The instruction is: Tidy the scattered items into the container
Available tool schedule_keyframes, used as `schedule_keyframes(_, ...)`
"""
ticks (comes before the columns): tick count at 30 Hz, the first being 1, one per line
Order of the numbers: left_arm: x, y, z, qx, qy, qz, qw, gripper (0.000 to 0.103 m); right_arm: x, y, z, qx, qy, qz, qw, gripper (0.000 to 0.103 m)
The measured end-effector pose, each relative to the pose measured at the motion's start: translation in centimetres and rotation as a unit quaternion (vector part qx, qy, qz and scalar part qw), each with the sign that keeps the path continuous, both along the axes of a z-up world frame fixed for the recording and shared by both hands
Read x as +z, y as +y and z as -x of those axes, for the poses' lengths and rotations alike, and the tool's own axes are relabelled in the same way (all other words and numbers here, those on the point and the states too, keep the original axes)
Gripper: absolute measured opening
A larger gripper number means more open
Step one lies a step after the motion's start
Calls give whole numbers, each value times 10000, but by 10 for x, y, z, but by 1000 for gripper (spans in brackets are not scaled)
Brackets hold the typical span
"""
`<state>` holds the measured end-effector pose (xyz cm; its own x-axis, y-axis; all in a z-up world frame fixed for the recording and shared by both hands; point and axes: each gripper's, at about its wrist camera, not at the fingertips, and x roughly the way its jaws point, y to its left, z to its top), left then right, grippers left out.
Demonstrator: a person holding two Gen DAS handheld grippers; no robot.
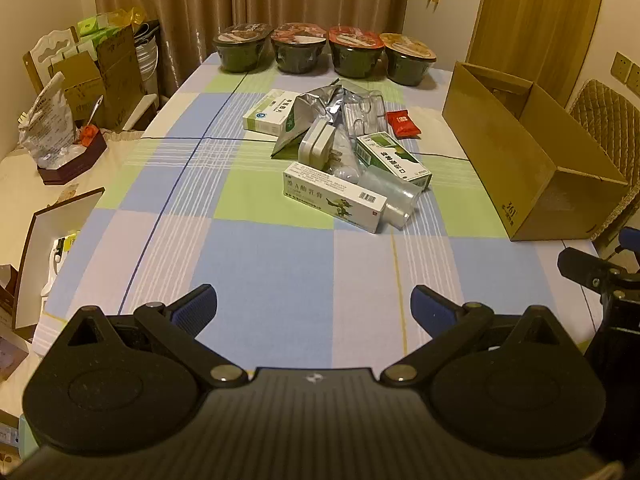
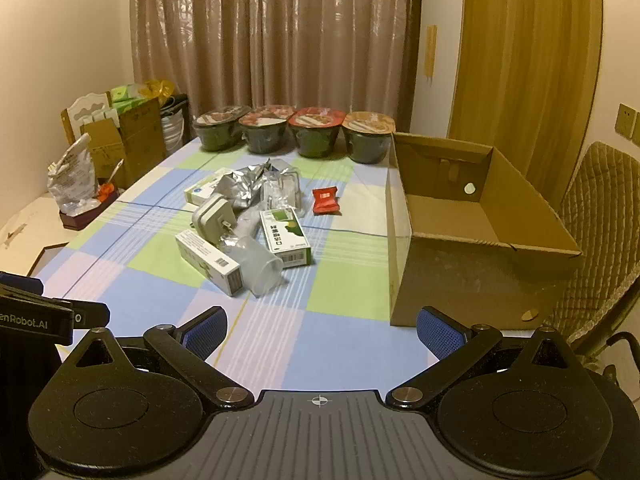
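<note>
A pile of small items lies mid-table: a long white ointment box (image 1: 335,202) (image 2: 208,261), a clear plastic cup (image 1: 394,197) (image 2: 260,266) on its side, a green medicine box (image 1: 394,160) (image 2: 286,236), a white plug adapter (image 1: 318,145) (image 2: 212,218), a silver foil pouch (image 1: 312,108) (image 2: 242,184), another white-green box (image 1: 269,117) (image 2: 200,194) and a red sachet (image 1: 403,123) (image 2: 326,201). An open cardboard box (image 1: 520,152) (image 2: 476,216) stands at the right. My left gripper (image 1: 314,308) and right gripper (image 2: 322,330) are both open, empty, well short of the pile.
Four lidded instant-noodle bowls (image 1: 324,54) (image 2: 294,130) line the table's far edge before a curtain. Cartons and a bag (image 1: 48,128) clutter a side surface at left. A quilted chair (image 2: 600,216) stands right of the cardboard box. The checked tablecloth (image 1: 256,256) covers the table.
</note>
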<state>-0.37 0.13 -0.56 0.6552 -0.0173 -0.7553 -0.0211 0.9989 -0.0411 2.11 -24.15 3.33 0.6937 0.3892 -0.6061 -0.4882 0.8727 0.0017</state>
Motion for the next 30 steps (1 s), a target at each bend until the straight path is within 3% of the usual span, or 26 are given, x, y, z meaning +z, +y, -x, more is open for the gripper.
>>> schedule_keyframes(30, -3, 1, -2, 71, 98, -5, 9999, 102, -3, 0, 1, 23, 41, 52, 10000, 103)
